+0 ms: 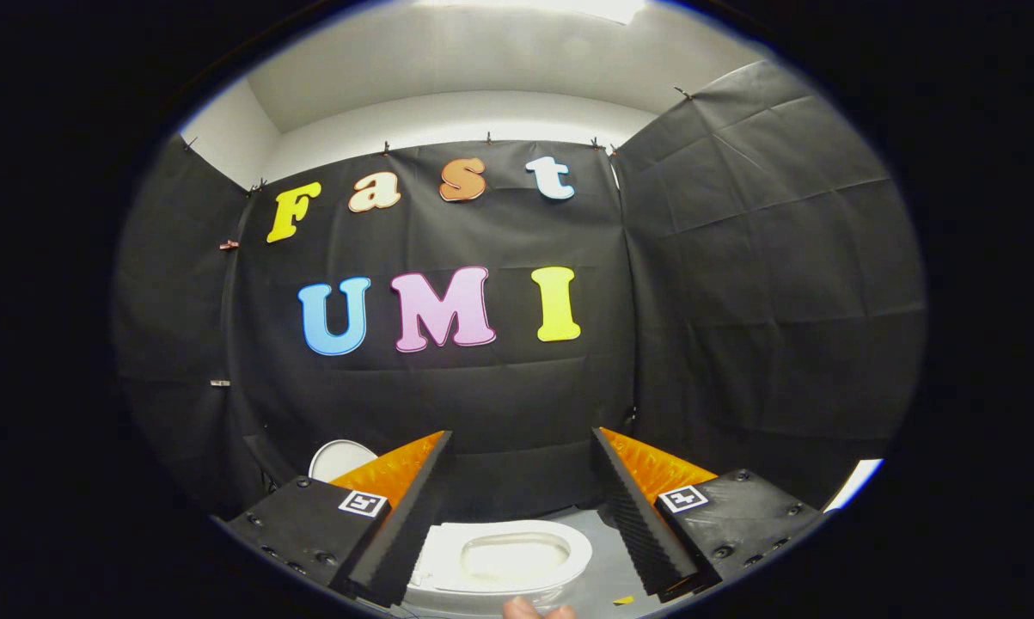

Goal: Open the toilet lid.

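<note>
The hand-held gripper (521,507), fingers spread wide and empty, hovers above a white toilet (504,559) whose light, rigid, slick lid (338,458) already appears raised, best hooked at its rim.

The gripper (521,434) has two black fingers (405,524) with ribbed inner pads and orange outer faces. Each black base block beside the fingers carries a square black-and-white marker (363,503) and screws.

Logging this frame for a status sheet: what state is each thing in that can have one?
tool: open, fingers wide apart, holding nothing, toilet below and between them
toilet lid: raised, standing behind the left finger
toilet seat: down, bowl opening exposed
fingertips of a person: at the near edge, touching nothing that can be made out
</note>
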Demonstrator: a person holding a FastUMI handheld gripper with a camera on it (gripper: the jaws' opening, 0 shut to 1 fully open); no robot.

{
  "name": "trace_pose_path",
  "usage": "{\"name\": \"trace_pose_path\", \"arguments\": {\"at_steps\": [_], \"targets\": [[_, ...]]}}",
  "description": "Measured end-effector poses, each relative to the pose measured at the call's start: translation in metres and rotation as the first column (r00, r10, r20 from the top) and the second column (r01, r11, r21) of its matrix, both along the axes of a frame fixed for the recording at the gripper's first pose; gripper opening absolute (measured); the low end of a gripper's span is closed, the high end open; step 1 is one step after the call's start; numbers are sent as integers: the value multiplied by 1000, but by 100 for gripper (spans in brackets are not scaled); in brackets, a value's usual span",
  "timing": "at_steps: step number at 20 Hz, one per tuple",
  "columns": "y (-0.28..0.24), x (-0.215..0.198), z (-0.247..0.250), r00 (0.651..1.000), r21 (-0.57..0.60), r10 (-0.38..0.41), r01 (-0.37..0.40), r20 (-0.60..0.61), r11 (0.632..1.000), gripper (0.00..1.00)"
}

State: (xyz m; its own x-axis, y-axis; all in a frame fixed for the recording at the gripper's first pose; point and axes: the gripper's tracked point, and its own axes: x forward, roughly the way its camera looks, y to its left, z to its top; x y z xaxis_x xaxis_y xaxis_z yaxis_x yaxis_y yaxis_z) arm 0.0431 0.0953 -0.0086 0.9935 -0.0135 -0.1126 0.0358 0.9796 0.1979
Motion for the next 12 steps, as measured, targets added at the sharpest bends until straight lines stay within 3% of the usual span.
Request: {"name": "trace_pose_path", "arguments": {"at_steps": [12], "targets": [[0, -3, 2, 1000, 1, 5, -5, 3, 1000, 99]]}}
